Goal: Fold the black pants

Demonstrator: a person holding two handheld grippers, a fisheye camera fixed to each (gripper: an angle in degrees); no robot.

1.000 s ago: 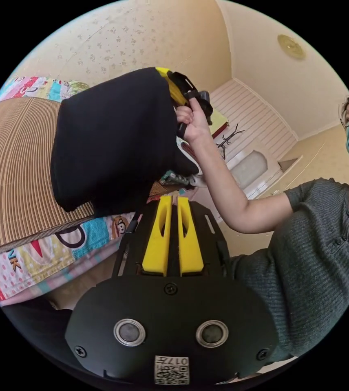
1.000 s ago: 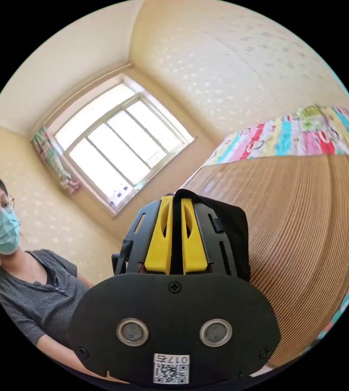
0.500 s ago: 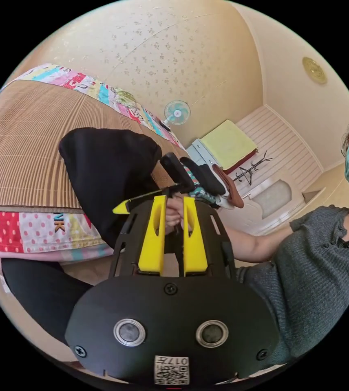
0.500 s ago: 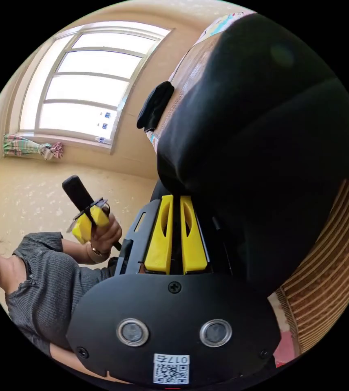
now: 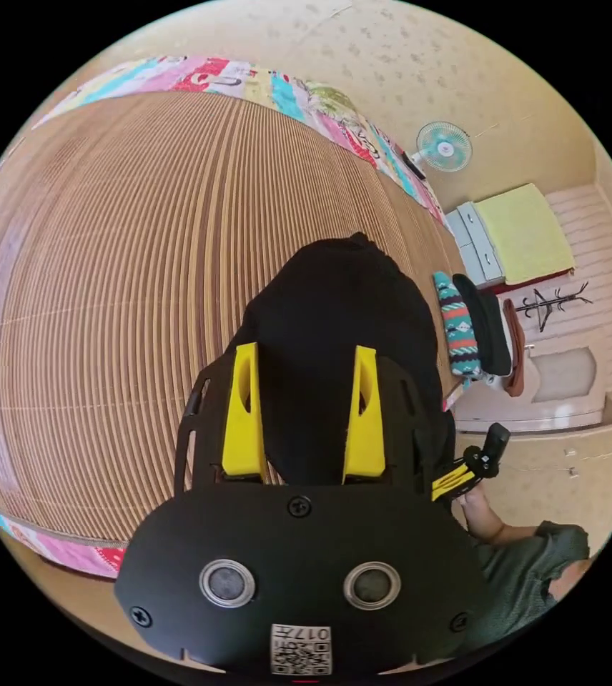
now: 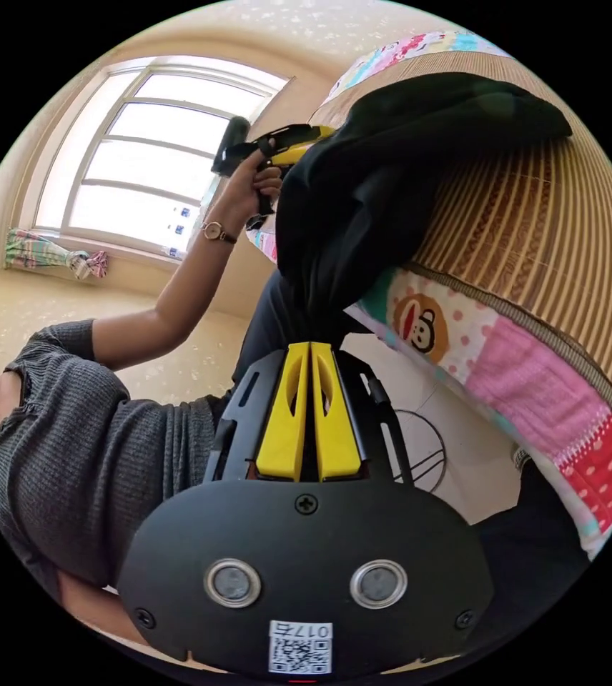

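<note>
Black pants lying in a rumpled heap on the ribbed bamboo mat, part of the cloth spilling over the mat edge and the patchwork quilt beneath it.

Left gripper: jaws spread wide, the yellow fingers standing either side of the dark heap just ahead of them; nothing is clamped. The same tool appears in the right gripper view held in a hand at the upper end of the pants.

Right gripper: jaws drawn together, tips meeting the lowest hanging fold directly ahead. Whether cloth is actually pinched between them cannot be told.

Step in hand, as judged: re-gripping to spread the garment flat. To do it well, the left jaws should close on a single edge such as the waistband, not the bunched mass, while the right end draws the overhanging part back onto the mat, so that creases do not carry into the fold.
</note>
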